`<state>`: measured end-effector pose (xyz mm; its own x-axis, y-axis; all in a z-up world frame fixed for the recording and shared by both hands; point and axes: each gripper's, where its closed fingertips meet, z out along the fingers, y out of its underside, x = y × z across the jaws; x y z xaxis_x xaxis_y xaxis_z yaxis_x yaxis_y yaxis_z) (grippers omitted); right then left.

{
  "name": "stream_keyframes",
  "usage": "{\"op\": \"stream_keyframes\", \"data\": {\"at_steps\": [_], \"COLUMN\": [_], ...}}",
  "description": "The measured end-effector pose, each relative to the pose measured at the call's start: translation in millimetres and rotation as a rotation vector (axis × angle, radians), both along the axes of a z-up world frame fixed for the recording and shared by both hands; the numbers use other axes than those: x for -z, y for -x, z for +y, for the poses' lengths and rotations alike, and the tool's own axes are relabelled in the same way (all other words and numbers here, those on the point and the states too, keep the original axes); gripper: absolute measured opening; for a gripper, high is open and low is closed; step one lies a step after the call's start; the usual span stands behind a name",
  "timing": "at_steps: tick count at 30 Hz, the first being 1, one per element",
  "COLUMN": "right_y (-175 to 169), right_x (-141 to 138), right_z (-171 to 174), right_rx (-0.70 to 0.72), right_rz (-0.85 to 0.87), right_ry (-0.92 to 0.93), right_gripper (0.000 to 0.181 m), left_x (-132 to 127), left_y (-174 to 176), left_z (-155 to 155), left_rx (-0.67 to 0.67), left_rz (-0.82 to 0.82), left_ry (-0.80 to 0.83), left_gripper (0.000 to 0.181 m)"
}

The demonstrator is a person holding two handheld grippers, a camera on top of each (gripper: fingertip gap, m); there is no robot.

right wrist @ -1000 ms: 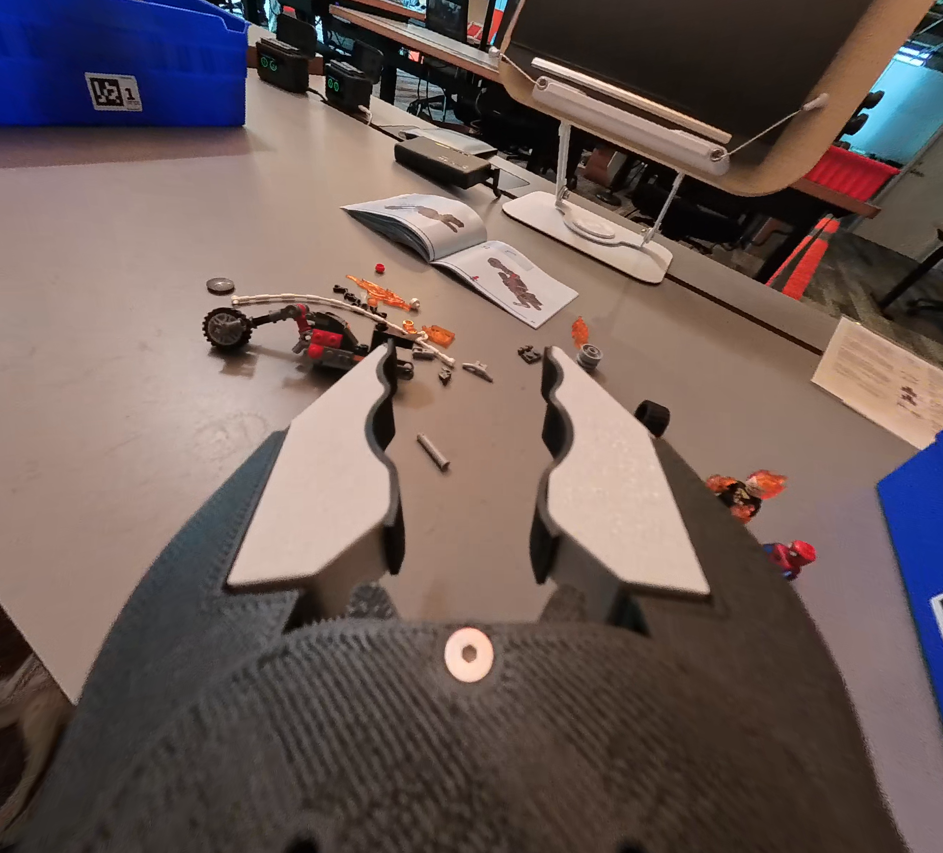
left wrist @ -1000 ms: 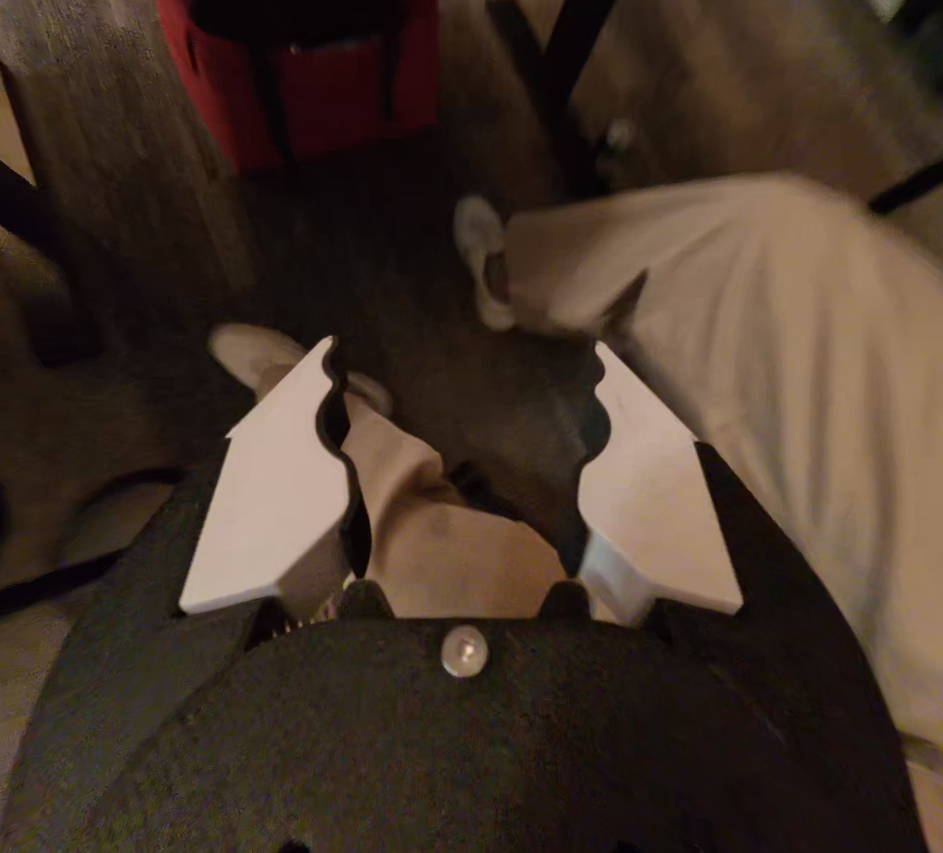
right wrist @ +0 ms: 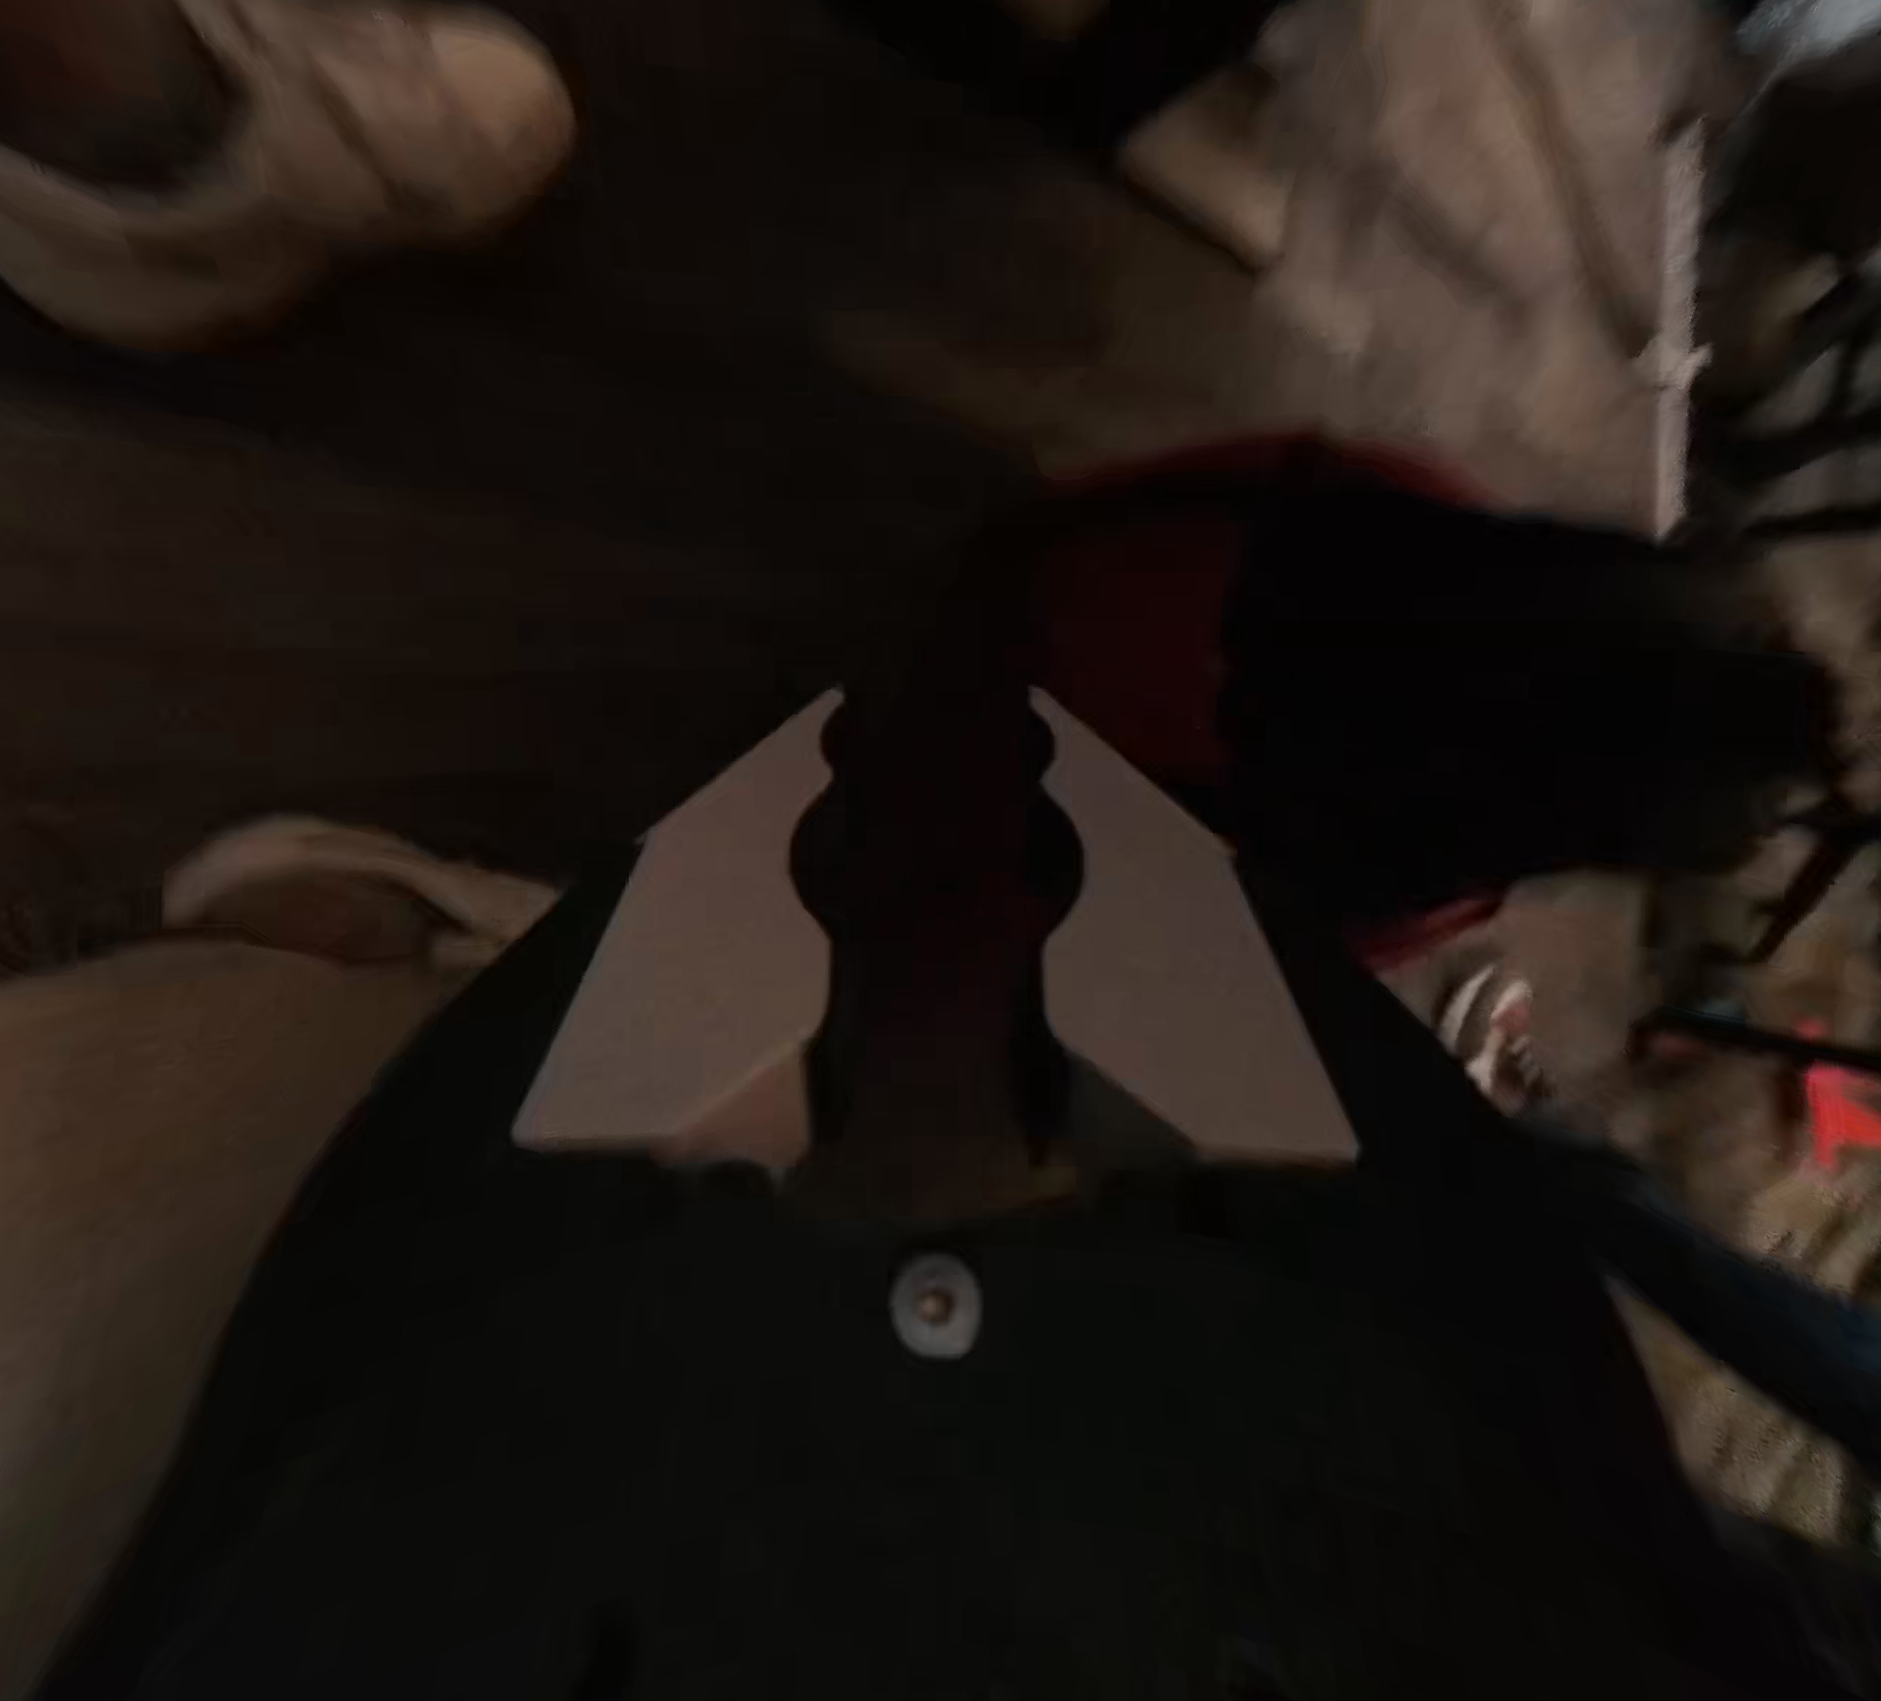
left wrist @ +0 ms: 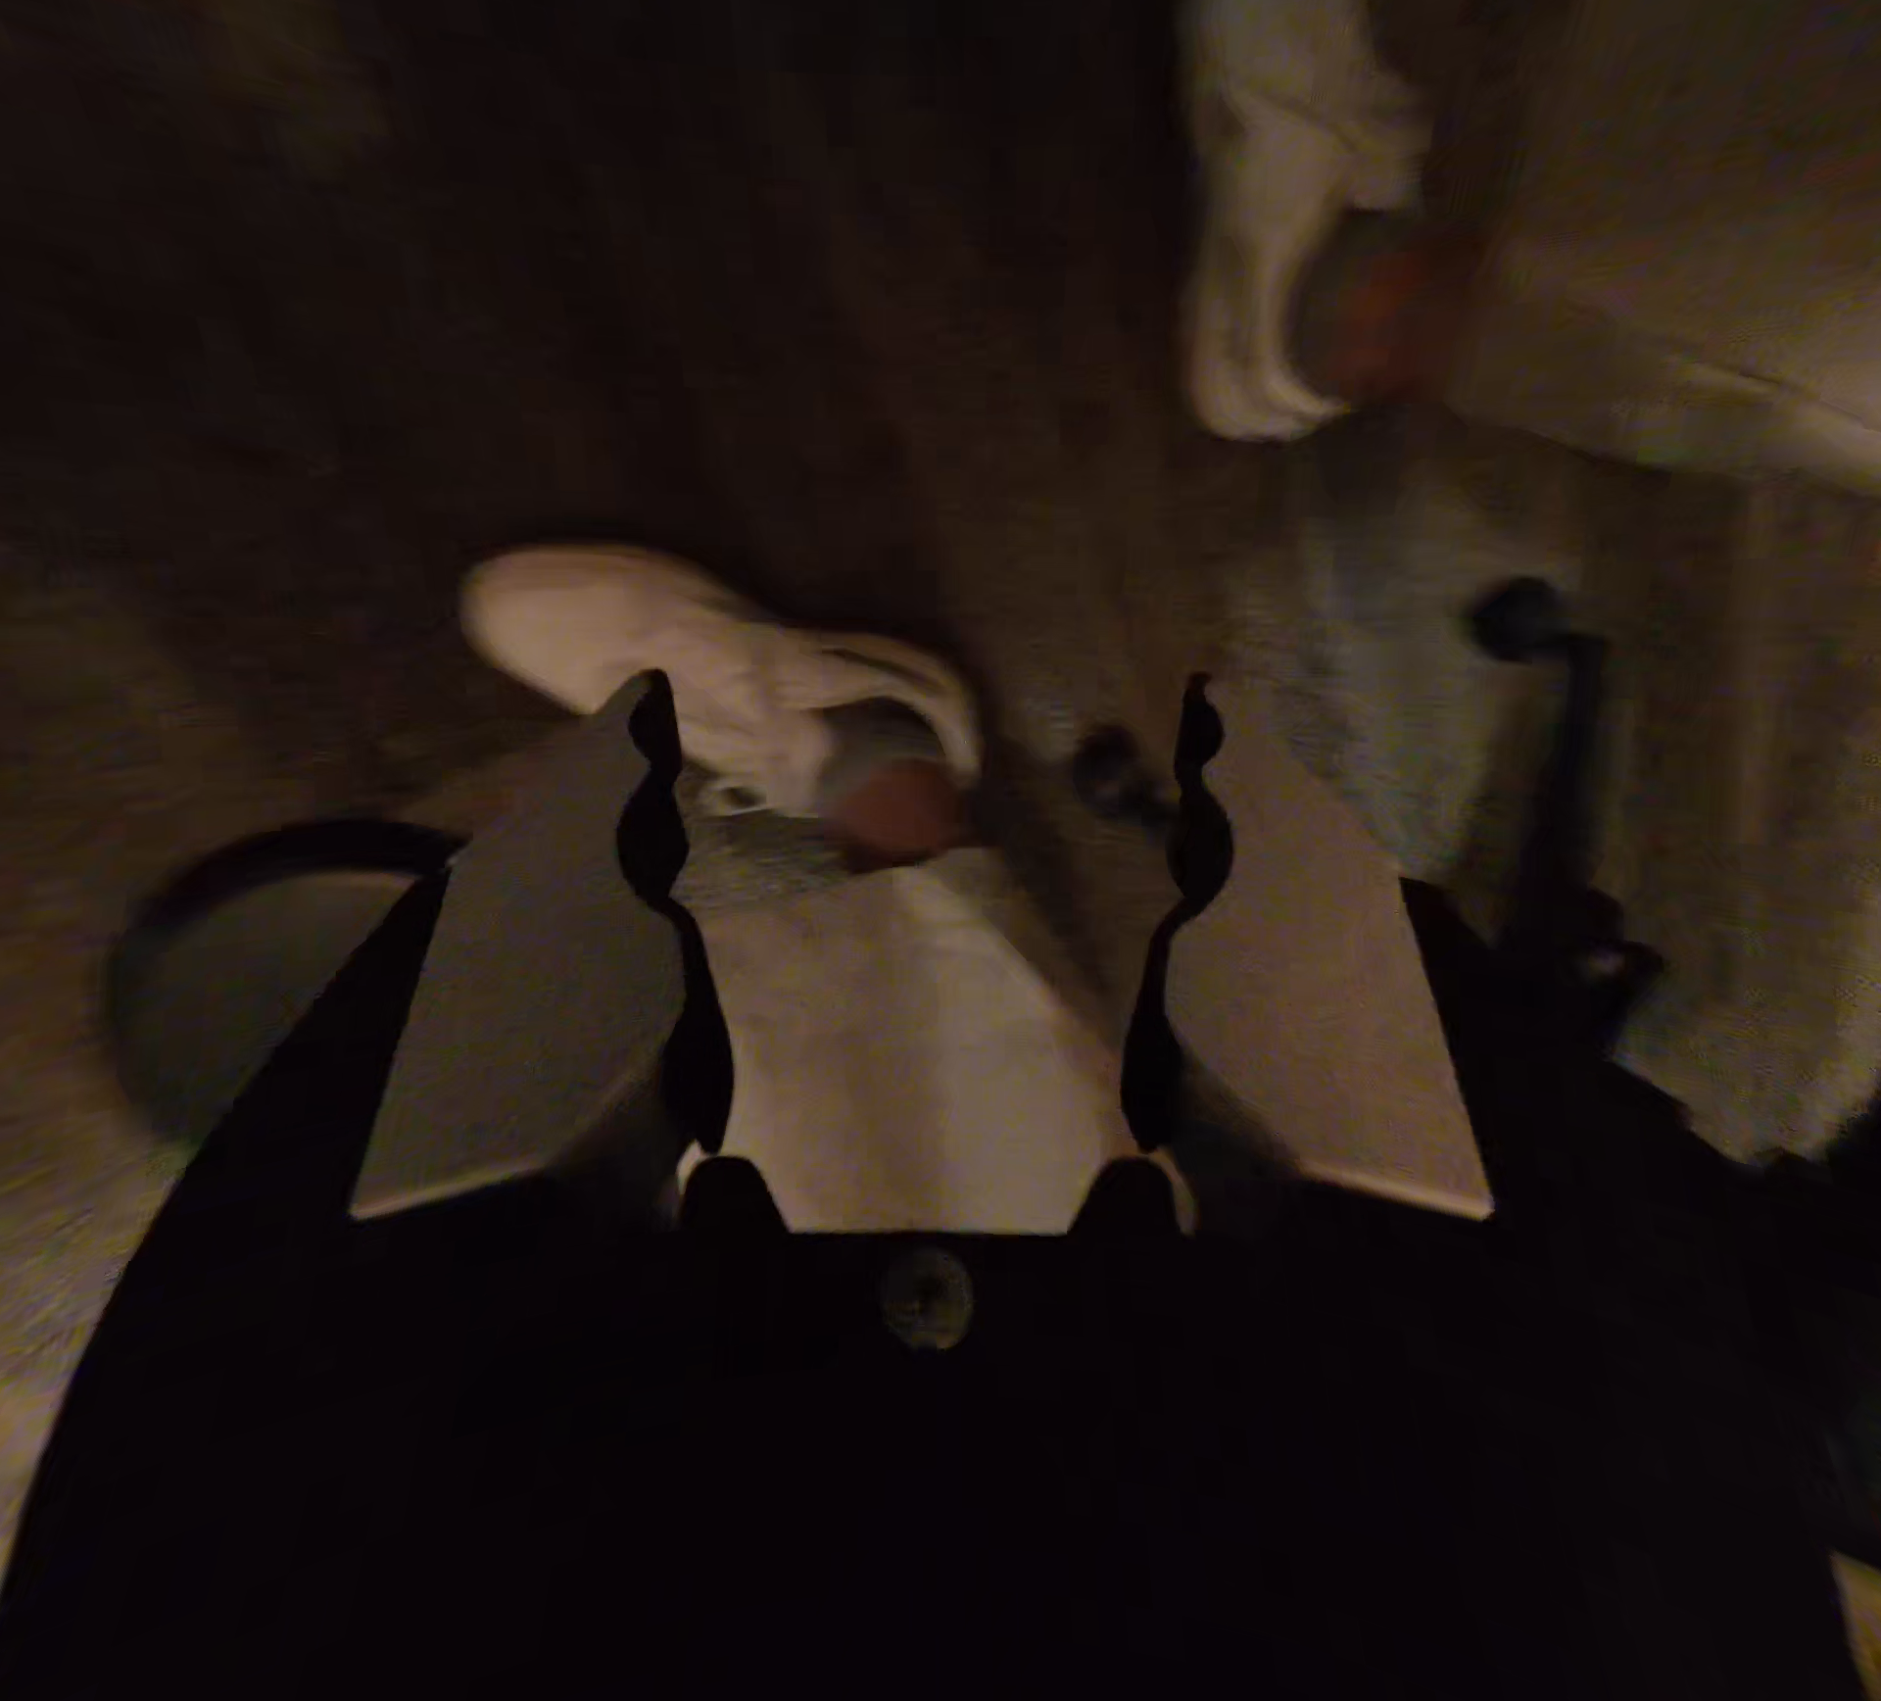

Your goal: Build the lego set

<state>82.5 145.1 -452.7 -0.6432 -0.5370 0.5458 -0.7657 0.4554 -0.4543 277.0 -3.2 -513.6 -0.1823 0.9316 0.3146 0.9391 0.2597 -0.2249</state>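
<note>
Left wrist view: left gripper [left wrist: 921, 716] spread over shoes [left wrist: 713, 665] — right gripper [right wrist: 936, 716] parted, lego unseen.

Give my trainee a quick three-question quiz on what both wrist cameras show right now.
1. True or false: the left hand-held gripper is shut on a lego piece.
2. What shows just past its fingertips? A) a white shoe B) a blue bin C) an open booklet
3. Can any lego piece be made out in the right wrist view, yes or no?
Key: 1 false, it is open and empty. 2 A. 3 no, that view is dark and blurred.
</note>
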Motion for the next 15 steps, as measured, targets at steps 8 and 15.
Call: {"op": "stream_keyframes", "data": {"at_steps": [8,15], "right_y": [311,445], "right_x": [245,310], "right_z": [11,-28], "right_rx": [0.846,1.338], "right_rz": [-0.064,-0.497], "right_ry": [-0.382,-0.088], "right_gripper": [0.043,0.039], "left_x": [111,187], "left_y": [3,-87], "left_z": [-39,-53], "left_rx": [-0.234,-0.145], "left_rz": [-0.026,-0.245], "left_ry": [-0.313,-0.069], "left_gripper": [0.094,0.094]}}
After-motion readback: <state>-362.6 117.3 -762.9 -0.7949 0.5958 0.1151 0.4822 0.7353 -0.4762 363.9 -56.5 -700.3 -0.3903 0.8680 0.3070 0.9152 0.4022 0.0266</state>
